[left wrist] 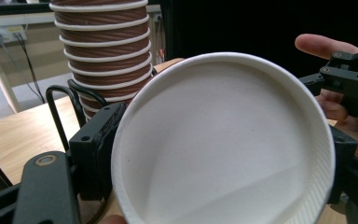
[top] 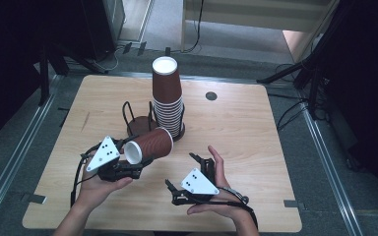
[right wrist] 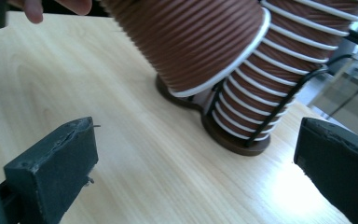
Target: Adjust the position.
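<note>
A brown ribbed paper cup [top: 150, 145] lies on its side above the table, its white mouth [left wrist: 223, 140] facing the left gripper's camera. My left gripper [top: 134, 160] is shut on it near the rim, with one black pad [left wrist: 95, 149] against its left side. A tall stack of upturned brown cups [top: 168, 98] stands in a black wire holder [top: 177, 130] just behind it. My right gripper [top: 179, 168] hovers open near the front middle of the table, nothing between its jaws. In the right gripper view [right wrist: 196, 163] it faces the held cup [right wrist: 191, 42] and the stack [right wrist: 270, 70].
An empty wire cup holder [top: 135, 120] with a round brown base stands left of the stack. The wooden table [top: 256, 142] has a small dark round insert [top: 211, 96] at the back. Dark stands and cables surround the table on the floor.
</note>
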Motion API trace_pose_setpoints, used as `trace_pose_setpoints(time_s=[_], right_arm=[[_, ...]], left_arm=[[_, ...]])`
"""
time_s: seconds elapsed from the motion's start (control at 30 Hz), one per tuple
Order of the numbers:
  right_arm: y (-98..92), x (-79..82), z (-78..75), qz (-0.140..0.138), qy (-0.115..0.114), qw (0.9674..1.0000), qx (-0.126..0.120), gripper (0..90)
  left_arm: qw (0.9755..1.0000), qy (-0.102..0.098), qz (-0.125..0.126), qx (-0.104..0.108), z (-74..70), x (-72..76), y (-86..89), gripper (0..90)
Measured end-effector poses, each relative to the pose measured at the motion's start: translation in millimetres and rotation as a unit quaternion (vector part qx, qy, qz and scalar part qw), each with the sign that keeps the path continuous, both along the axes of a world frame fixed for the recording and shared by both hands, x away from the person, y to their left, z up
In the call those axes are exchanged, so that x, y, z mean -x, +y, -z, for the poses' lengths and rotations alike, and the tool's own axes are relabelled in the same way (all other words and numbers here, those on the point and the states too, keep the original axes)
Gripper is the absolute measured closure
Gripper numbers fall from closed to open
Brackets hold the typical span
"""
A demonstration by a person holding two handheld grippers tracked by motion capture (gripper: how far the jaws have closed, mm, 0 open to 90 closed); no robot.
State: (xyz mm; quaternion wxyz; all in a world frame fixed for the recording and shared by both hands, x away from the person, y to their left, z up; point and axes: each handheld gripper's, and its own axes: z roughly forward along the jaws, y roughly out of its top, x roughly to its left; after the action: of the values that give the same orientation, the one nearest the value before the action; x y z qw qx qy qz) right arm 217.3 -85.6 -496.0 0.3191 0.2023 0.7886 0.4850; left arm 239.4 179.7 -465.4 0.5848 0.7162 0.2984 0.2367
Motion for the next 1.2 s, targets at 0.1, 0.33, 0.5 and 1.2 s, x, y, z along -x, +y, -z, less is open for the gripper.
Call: trace_pose_setpoints(time_s=[0.1,0.33,0.5,1.2], right_arm=[[0.7,-3.5,-1.9,0.017,0.0,0.9997,-0.019,0.0],[-1.0,-8.8,-15.3,0.075,0.022,0.9935,-0.083,6.4],[-6.2,-6.4,-29.8,0.106,0.063,0.9827,-0.139,12.7],[8.3,11.6,-35.5,0.187,0.244,0.8673,-0.391,0.0]], left_arm=[[1.0,-0.005,-0.005,0.004,-0.3,-0.1,0.8,21.4],[0.9996,-0.011,-0.012,0.022,1.9,-0.2,1.2,21.4],[0.9988,-0.019,-0.01,0.045,4.2,0.3,-1.0,21.4],[0.9953,-0.048,-0.023,0.081,15.1,3.2,-11.2,21.5]])
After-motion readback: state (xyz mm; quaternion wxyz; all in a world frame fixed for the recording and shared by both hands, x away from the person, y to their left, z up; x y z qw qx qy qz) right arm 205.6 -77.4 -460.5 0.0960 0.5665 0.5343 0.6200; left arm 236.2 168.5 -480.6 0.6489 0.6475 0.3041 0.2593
